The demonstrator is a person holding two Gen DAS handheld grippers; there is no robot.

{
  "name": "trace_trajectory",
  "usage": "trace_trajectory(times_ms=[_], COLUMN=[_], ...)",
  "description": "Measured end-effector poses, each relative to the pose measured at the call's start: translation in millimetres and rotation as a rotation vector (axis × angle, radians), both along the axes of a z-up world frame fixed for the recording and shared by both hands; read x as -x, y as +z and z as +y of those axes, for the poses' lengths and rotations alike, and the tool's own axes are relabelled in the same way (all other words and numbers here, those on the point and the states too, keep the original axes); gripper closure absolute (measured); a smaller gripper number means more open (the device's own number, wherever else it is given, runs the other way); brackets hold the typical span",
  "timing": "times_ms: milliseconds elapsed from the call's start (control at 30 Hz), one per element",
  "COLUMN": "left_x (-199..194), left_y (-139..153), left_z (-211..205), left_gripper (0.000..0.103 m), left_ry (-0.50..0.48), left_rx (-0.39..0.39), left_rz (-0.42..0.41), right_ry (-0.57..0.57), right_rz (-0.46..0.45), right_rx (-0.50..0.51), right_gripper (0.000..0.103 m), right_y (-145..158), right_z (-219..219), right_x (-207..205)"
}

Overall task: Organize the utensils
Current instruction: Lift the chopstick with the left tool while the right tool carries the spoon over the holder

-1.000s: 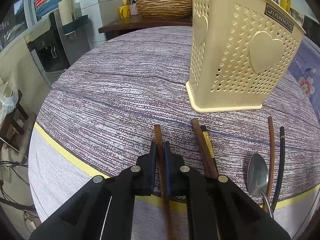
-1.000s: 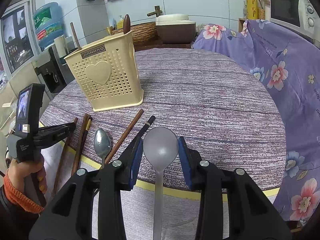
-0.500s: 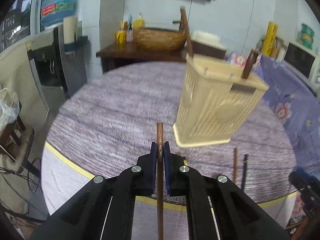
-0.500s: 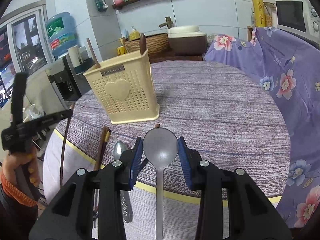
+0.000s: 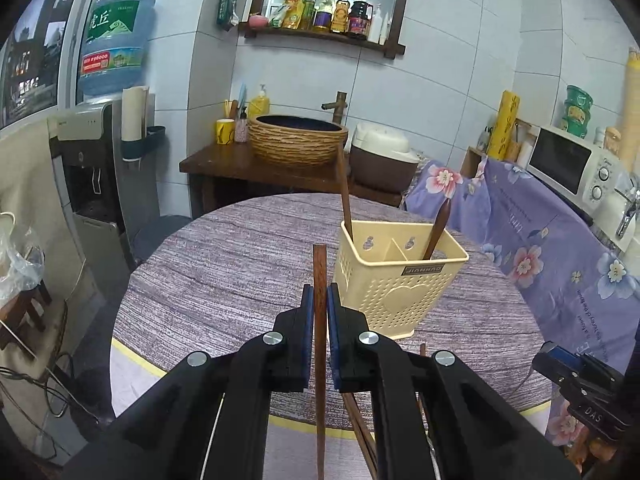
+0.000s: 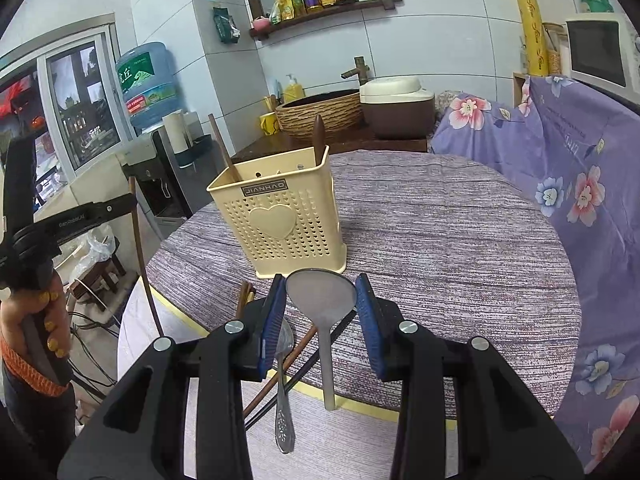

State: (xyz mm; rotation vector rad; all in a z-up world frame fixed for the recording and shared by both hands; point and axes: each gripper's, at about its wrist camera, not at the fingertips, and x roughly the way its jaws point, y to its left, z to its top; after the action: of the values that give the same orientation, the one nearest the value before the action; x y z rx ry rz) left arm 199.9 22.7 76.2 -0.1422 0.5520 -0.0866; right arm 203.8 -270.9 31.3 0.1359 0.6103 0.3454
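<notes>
My left gripper (image 5: 319, 300) is shut on a brown wooden chopstick (image 5: 319, 264), held in the air just left of the cream perforated utensil holder (image 5: 396, 288). The holder stands on the round table (image 5: 240, 264) with one chopstick (image 5: 345, 200) and a wooden spoon handle (image 5: 438, 228) in it. My right gripper (image 6: 322, 296) is shut on the bowl of a grey spoon (image 6: 322, 292), above the table's near edge in front of the holder (image 6: 280, 224). The right wrist view shows the left gripper (image 6: 130, 202) with its chopstick (image 6: 140, 248) at the left.
A metal spoon (image 6: 284, 380) and several dark chopsticks (image 6: 296, 360) lie on the table's near edge below my right gripper. A purple floral cloth (image 6: 580, 184) covers furniture on the right. Behind the table stand a side table with a woven basket (image 5: 298, 140) and a water dispenser (image 5: 92, 160).
Both grippers have risen with their loads. The left one lifted the chopstick off the table and tilted up, so the holder's open top shows. The right one rose a little with the grey spoon.
</notes>
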Motion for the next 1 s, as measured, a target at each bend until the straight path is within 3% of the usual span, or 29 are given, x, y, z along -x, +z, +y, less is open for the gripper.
trace_trajectory(times_ms=[367, 533, 867, 1000], left_x=[5, 0, -39, -68], left_y=[12, 30, 139, 151], left_z=[6, 10, -1, -10], left_gripper=[0.095, 0.095, 0.095, 0.095], left_ry=[-0.002, -0.011, -0.006, 0.024], left_rx=[0.003, 0.020, 0.072, 0.082], left_rz=[-0.044, -0.073, -0.282, -0.321], right_ry=[0.010, 0.028, 0.039, 0.014], right_rz=[-0.014, -0.035, -0.230, -0.277], right_rx=[0.016, 0.005, -0.023, -0.027], right_gripper=[0.067, 0.067, 0.067, 0.067], right_y=[4, 21, 129, 152], right_z=[4, 5, 30, 44], right_x=[0, -7, -74, -105])
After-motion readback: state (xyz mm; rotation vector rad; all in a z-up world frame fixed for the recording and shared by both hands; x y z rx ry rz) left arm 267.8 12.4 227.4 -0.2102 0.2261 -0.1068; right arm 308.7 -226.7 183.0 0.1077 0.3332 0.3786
